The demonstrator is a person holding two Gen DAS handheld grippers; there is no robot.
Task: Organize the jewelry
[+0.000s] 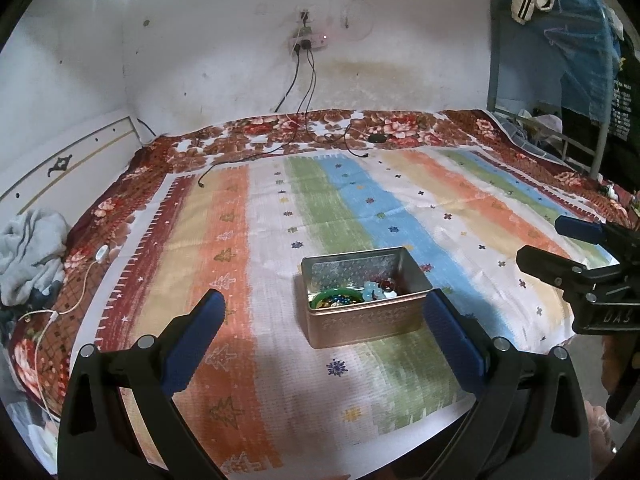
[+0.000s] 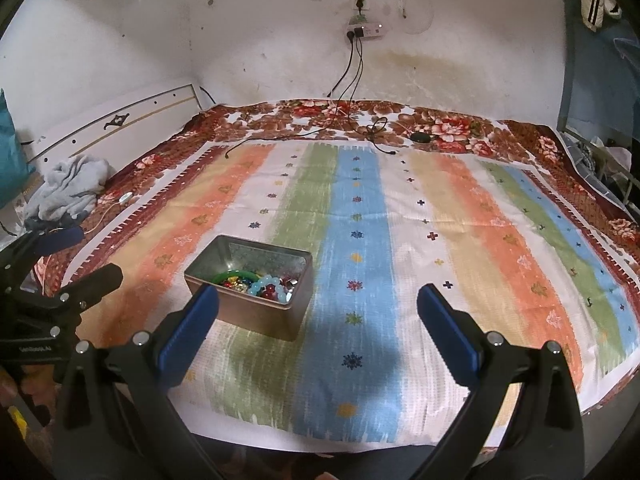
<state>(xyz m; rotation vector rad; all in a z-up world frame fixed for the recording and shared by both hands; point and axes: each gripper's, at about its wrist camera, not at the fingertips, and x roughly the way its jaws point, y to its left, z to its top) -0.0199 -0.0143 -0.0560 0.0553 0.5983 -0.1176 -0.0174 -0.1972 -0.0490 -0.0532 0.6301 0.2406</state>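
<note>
Fig. legend, both wrist views. Left tool (image 1: pixel 324 312): fingers spread wide, nothing between them, held above the bed's near edge. Its blue pads (image 1: pixel 192 340) frame the tin box (image 1: pixel 366 320); the right-hand pad sits just beside the box's near right corner in the view, contact can't be told. Right tool (image 2: pixel 318 306): also spread wide, empty, hovering over the blue stripe of the striped cloth (image 2: pixel 460 216). Seen from the left wrist, the right tool enters at 3 o'clock; from the right wrist, the left tool enters at 9 o'clock.

Tin box: open-topped, metal, embossed walls, standing upright on the striped cloth; approx. centre of the left view, at 9–10 o'clock of centre in the right view. Inside, all heaped at the box's near end: green bangle (image 2: pixel 234 276), pale-blue bead bracelet (image 2: pixel 267 285), small coloured beads (image 2: pixel 240 285) in red, gold and blue, plus some dark-red pieces. Individual items otherwise too small to tell.

Surroundings: striped cloth lies over a floral bedspread (image 2: pixel 452 128). Black cables (image 2: pixel 352 80) hang from a wall socket (image 2: pixel 366 30) at 12 o'clock and trail onto the bed. Grey garment (image 2: pixel 72 188) bunched at 9 o'clock by the headboard (image 2: pixel 120 128); white cable (image 1: pixel 60 308) near it.
</note>
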